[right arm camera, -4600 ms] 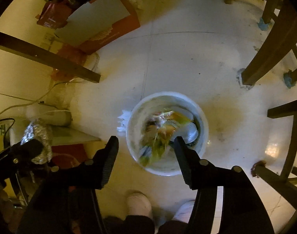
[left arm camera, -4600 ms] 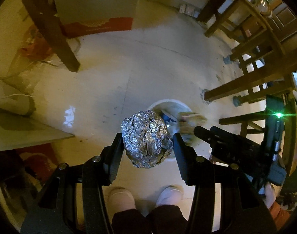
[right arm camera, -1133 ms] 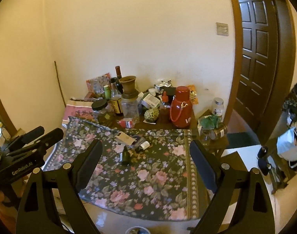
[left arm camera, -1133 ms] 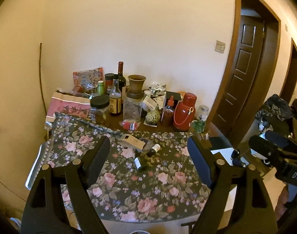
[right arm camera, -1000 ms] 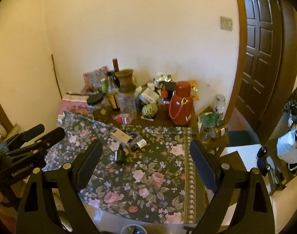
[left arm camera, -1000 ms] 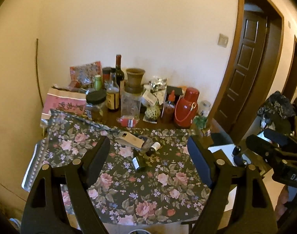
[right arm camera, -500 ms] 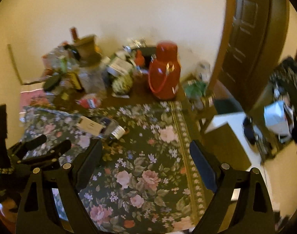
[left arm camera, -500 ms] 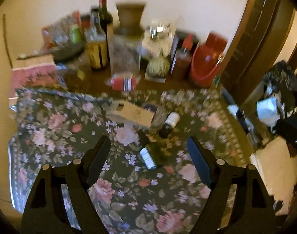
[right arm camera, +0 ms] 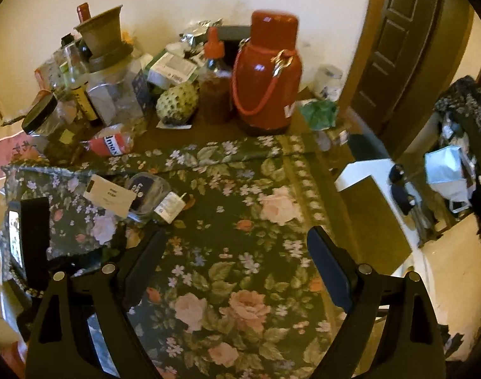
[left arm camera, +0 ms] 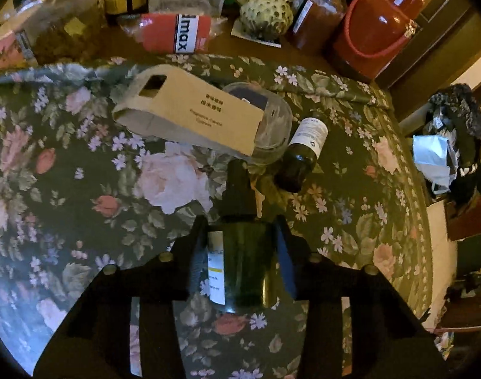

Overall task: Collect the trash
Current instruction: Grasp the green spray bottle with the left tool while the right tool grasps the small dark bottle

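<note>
My left gripper [left arm camera: 240, 230] is shut on a dark green dropper bottle [left arm camera: 240, 262] with a black dropper cap, lying on the floral tablecloth [left arm camera: 82, 189]. Just beyond it lie a tan cardboard sleeve [left arm camera: 190, 113], a clear plastic tub [left arm camera: 269, 126] and a small dark bottle with a white label [left arm camera: 303, 148]. My right gripper [right arm camera: 237, 259] is open and empty above the tablecloth [right arm camera: 240, 221]. In the right wrist view the sleeve [right arm camera: 109, 194], tub [right arm camera: 149, 189] and small bottle [right arm camera: 171, 205] lie at the left, with the left gripper's body [right arm camera: 28, 237] beside them.
Along the wall stand a red thermos [right arm camera: 265, 75], a red-capped sauce bottle [right arm camera: 215, 91], a custard apple [right arm camera: 177, 98], jars, wine bottles and a red packet [left arm camera: 174, 31]. A dark wooden door [right arm camera: 404, 47] and bags [right arm camera: 452, 170] are at the right.
Earlier the left gripper held a foil ball over a bin. Both grippers then faced the table open; the left has now come down and closed on the dropper bottle.
</note>
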The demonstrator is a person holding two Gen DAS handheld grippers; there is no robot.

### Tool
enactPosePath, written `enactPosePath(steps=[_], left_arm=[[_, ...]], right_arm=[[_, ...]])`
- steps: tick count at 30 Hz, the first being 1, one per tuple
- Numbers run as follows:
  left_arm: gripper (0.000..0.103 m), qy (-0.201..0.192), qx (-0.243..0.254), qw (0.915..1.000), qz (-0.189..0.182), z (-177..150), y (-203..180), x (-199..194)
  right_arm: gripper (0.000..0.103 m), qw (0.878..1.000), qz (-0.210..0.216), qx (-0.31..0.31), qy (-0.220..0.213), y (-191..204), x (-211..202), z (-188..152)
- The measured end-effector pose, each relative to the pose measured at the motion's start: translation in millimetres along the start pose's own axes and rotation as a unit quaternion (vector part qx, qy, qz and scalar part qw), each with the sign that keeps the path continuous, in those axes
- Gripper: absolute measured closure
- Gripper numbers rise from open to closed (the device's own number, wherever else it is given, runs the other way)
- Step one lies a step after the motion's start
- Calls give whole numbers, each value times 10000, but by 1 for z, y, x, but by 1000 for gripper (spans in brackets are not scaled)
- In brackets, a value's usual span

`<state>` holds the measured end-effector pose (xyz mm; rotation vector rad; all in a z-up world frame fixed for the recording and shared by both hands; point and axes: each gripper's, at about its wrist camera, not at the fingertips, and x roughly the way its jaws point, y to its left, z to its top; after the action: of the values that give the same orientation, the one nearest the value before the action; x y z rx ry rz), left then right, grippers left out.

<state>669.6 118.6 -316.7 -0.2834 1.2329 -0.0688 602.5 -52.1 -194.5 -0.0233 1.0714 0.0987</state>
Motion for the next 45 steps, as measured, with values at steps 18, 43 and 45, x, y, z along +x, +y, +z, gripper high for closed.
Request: enactPosePath(steps=[18,43,45], left_arm=[[62,-289,313,9989,185,-5,34,-16],[62,-1524,165,9875,371,13,29,-120],[62,-1627,154,9862,282,12,17,-130]], right_arm=[[45,9864,813,666,1262,42,130,17],[78,9942,676,-102,831,54,81,-2],[78,9943,806,-108,689,44,60,-2]])
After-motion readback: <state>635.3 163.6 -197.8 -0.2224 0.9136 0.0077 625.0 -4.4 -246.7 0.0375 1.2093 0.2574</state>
